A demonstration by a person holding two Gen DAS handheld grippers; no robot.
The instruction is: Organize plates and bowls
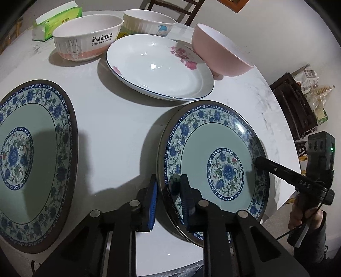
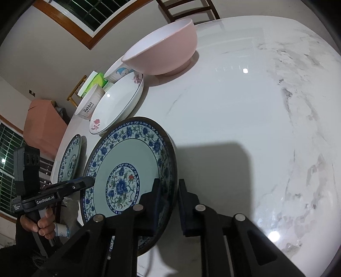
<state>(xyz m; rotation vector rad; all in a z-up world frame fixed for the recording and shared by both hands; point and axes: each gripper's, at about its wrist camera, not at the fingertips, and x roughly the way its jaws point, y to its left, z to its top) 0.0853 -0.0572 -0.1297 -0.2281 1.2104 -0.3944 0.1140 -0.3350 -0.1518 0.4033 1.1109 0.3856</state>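
left tongs [image 1: 169, 200]: partly parted, the two blue-padded fingers straddled the near rim of the blue-flowered plate [image 1: 213, 170], one finger outside the rim and one over its face; a grip could not be told.
right tongs [image 2: 168, 204]: partly parted, fingers on either side of the same plate's [image 2: 130, 181] opposite rim; the outer finger stood off the rim.
blue-flowered plate: lay near the surface's [image 1: 119, 127] front edge, between both tongs.
second blue-flowered plate [image 1: 32, 162]: flat on the surface, well to the left.
white plate with pink flowers [image 1: 159, 66]: behind, in the middle.
pink bowl [image 1: 221, 51]: just right of the white plate.
rabbit bowl [image 1: 87, 38]: left of the white plate.
cream bowl [image 1: 149, 22]: behind the white plate.
tissue pack [image 1: 57, 20]: at the far left edge.
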